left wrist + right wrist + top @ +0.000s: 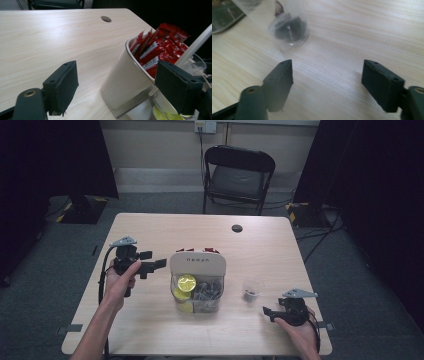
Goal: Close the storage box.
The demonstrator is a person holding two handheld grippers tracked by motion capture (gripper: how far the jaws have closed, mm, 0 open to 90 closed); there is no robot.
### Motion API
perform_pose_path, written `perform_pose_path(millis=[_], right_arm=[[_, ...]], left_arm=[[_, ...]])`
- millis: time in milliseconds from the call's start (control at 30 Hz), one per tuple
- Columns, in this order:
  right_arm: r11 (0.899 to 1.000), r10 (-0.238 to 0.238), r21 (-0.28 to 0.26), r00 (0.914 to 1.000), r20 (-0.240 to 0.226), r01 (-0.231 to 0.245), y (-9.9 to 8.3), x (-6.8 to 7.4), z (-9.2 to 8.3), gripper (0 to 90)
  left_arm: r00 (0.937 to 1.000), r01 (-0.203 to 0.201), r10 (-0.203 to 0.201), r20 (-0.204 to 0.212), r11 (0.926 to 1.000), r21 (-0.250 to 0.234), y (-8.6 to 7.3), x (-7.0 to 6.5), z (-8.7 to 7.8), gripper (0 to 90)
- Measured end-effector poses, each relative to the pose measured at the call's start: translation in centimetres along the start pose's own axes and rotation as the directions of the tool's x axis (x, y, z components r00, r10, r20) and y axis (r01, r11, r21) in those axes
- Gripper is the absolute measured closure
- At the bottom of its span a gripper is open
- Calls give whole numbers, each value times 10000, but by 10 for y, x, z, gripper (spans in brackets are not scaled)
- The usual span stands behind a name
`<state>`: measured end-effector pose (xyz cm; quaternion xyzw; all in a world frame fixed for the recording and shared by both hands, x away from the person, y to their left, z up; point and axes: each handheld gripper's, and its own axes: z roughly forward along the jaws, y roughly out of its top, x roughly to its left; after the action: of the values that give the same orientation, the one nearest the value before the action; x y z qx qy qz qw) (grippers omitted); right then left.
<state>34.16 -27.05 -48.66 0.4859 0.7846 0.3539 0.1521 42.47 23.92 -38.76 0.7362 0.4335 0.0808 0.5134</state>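
Gaping wide, both grippers' matte black fingers (384, 85) (nothing gripped), near clear plastic cup (252, 288) on woodgrain table (150, 227)

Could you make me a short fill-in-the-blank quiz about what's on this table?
1. The packets in the white caddy are ____ in colour.
2. The clear plastic cup stands on the caddy's ____ side in the high view.
3. The right gripper has its jaws ____, with only bare table between them.
4. Behind the table stands a black folding ____.

Missing words: red; right; open; chair

One organiser (197, 265), one cup (252, 288), perhaps several sachets (160, 47).
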Motion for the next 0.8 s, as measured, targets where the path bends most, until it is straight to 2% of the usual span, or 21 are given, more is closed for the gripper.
perform_pose_path(millis=[67,167,267,367,533,633,800], right_arm=[[9999,83,139,9999,87,-84,-1,0,2,209],[9996,-129,240,9992,390,120,-2,2,4,184],[9996,-159,239,9991,386,150,-2,4,5,151],[9993,-297,240,9977,603,283,-3,8,7,142],[9982,-590,-11,9933,991,594,-6,11,11,114],[9977,-588,-271,9930,1022,619,-8,11,13,93],[9978,-564,-284,9931,1032,597,-8,12,13,92]], left_arm=[[9997,-126,125,-213,9999,-75,4,-2,0,185],[9996,-177,175,-217,9998,-94,8,-1,4,185],[9997,-92,90,-213,9999,-58,7,0,12,185],[9998,-24,22,-205,10000,-89,7,1,18,185],[9999,-64,64,-160,10000,-46,8,-3,24,188],[9999,-66,64,-151,9999,-127,8,-4,25,198],[9999,-141,140,-61,9996,-254,9,-6,25,215]])
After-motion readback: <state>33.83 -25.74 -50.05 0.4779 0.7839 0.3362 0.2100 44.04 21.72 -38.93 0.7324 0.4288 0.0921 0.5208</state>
